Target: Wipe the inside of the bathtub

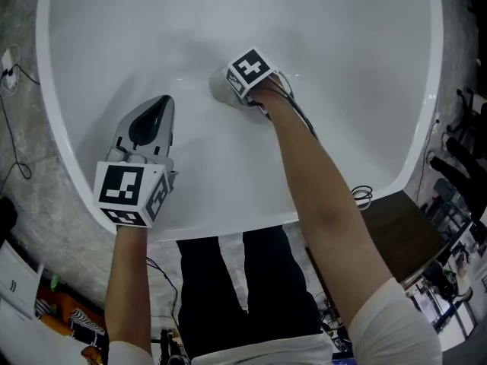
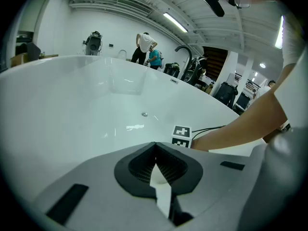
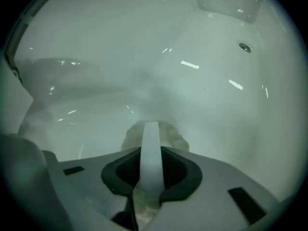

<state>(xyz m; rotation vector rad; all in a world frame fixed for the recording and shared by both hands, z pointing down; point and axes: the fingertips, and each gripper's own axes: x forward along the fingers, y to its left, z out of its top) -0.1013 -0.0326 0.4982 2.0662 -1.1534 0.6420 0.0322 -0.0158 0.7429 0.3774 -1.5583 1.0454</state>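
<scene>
The white bathtub (image 1: 342, 52) fills the upper part of the head view, and the person leans over its near rim with both arms inside. The right tongs (image 3: 151, 143) reach far down toward the middle of the frame, clamped on a wad of greyish cloth (image 3: 174, 134) that bulges past their tips and presses flat against the tub's curved inner wall. That low reach seems to be there to put the cloth on the floor of the basin, where wiping is needed. The left tongs (image 2: 156, 162) sit higher, at the lower left of the head view, just inside the near rim. Their 2 jaws are together with nothing between them. They look parked, probably as a brace or simply out of the way while the other arm works. As a container the tub holds little: no water shows, only the cloth and the 2 tools. 1 small round drain (image 3: 245, 47) sits at the upper right of the right gripper view, well apart from the cloth. A thin black cable (image 1: 293, 101) runs along the right forearm.
</scene>
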